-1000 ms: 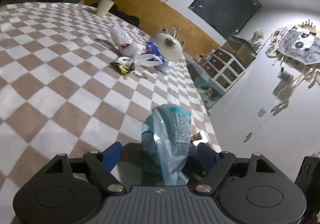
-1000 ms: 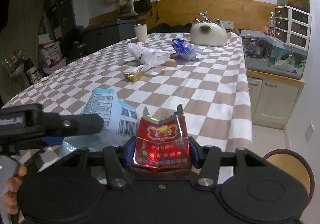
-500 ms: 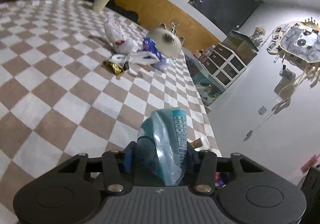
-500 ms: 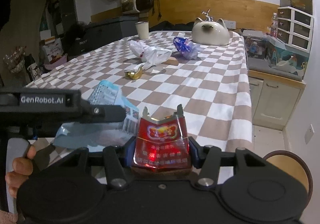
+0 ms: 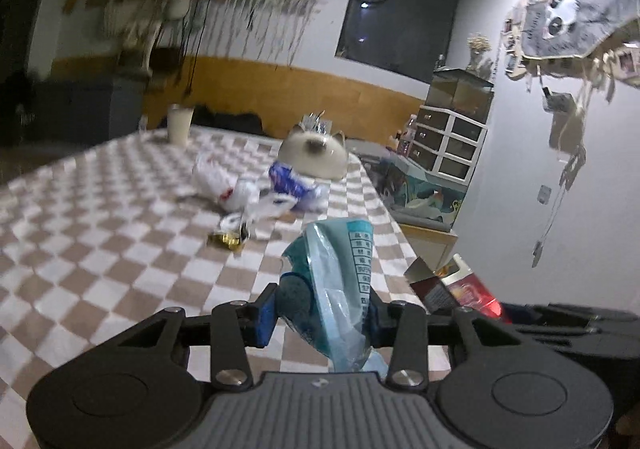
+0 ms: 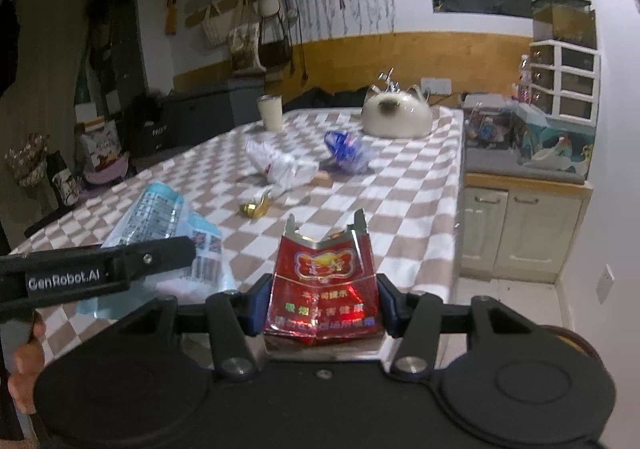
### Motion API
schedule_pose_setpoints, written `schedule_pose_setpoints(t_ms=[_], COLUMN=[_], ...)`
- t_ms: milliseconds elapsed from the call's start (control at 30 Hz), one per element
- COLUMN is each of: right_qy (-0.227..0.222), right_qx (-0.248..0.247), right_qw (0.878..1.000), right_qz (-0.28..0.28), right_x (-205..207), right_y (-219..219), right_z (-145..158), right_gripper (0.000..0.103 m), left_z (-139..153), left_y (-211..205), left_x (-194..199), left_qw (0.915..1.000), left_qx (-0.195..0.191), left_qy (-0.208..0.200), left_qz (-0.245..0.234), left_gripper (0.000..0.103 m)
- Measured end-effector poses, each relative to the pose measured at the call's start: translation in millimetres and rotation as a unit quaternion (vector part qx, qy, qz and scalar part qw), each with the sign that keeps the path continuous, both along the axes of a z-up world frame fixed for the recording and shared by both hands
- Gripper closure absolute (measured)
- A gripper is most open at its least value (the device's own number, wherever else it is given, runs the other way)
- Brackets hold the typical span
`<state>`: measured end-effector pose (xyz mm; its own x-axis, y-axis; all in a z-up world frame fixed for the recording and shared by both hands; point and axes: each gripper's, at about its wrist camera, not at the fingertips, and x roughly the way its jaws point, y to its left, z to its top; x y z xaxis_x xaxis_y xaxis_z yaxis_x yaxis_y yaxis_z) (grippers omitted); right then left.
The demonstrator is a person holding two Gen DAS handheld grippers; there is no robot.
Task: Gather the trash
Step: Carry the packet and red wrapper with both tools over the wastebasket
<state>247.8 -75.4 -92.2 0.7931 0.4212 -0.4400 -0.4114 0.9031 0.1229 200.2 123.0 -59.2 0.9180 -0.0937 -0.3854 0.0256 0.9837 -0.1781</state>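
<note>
Trash is already in both grippers, so the step in hand looks like carrying a first load off the table. The left gripper (image 5: 320, 313) is clenched on a crumpled pale blue plastic bag (image 5: 340, 281), which sticks up between its fingers and hangs down behind them. The right gripper (image 6: 318, 301) is clenched on a flattened red cigarette pack (image 6: 324, 289), held upright with its torn foil top pointing away from the camera. Both loads are lifted above the near end of the checkered tablecloth (image 6: 400, 201), close to the table's right edge.

More trash lies farther up the table: a small gold wrapper (image 6: 253, 208), a crumpled white plastic bag (image 6: 280, 165) just beyond it, and a blue wrapper (image 6: 344, 153) beside that. A cat-shaped ceramic pot (image 6: 396, 117) and a pale cup (image 6: 271, 112) stand at the far end; neither looks like trash.

No bin shows clearly in either view; a dark round rim (image 6: 576, 341) at the lower right of the right wrist view might be one, but I cannot tell. My judgement is that the next move calls for finding the container, bringing each gripper over it and opening the fingers one at a time, since the thin bag may cling to the pads, and then going back for the wrappers on the cloth
</note>
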Motion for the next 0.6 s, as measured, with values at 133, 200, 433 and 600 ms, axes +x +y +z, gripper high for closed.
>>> schedule_pose_setpoints(t_ms=[133, 200, 433, 600], right_qy=[-0.012, -0.015, -0.026, -0.031], right_qx=[0.007, 0.009, 0.01, 0.013], right_qw=[1.0, 1.0, 0.998, 0.997], right_qz=[-0.012, -0.017, -0.049, -0.075], right_x=[-6.0, -7.6, -16.4, -23.0], right_y=[-15.1, -23.5, -60.8, -92.0], right_z=[10.0, 13.3, 20.8, 22.5], right_gripper=[0.049, 0.049, 0.049, 0.049], left_z=[6.0, 6.4, 6.5, 8.4], left_y=[-15.4, -23.2, -51.8, -78.4], left_x=[-5.3, -6.6, -5.3, -2.1], left_qw=[0.9996, 0.9993, 0.9985, 0.9979], left_qx=[0.027, 0.036, 0.052, 0.058], left_qy=[-0.009, -0.009, -0.011, -0.013], left_qz=[0.002, 0.0, -0.011, -0.025], left_gripper=[0.06, 0.06, 0.06, 0.06])
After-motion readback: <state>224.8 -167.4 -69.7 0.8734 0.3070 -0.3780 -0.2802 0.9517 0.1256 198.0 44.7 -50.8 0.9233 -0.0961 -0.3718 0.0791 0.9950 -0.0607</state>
